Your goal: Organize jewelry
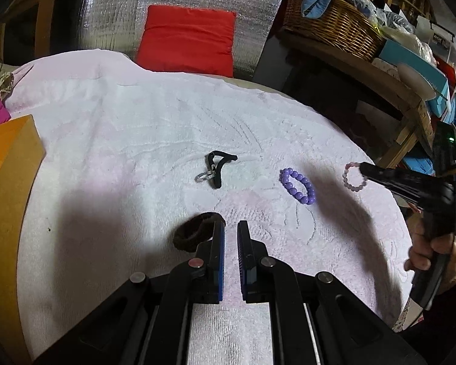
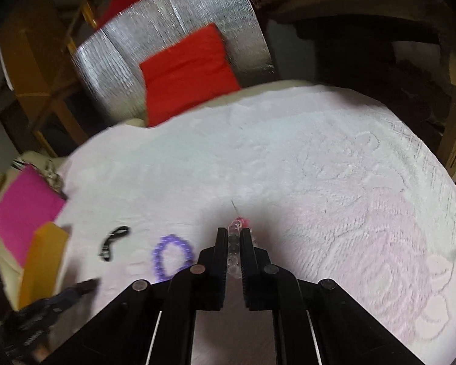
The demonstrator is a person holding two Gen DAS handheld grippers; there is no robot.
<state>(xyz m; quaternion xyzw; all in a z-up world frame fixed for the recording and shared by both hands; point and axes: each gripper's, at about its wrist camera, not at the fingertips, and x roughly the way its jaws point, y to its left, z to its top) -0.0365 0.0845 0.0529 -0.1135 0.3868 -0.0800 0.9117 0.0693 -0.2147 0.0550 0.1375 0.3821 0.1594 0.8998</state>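
Right tool (image 2: 234,238) is closed on a clear bead bracelet (image 2: 233,254), held above the white towel (image 2: 319,158). Left tool (image 1: 231,234) is closed and empty, its tip beside a brown hair tie (image 1: 194,232). Purple bracelet (image 1: 298,185) and black cord (image 1: 217,167) lie on the towel, apart.

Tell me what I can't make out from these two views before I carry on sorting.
- Orange box: left wrist view, inside cut off by the frame edge.
- Brown hair tie: left wrist view, partly behind the left gripper.
- Pale bead bracelet: right wrist view, mostly hidden between the right gripper fingers.
- Black cord with ring and purple bracelet: right wrist view, motion-blurred.
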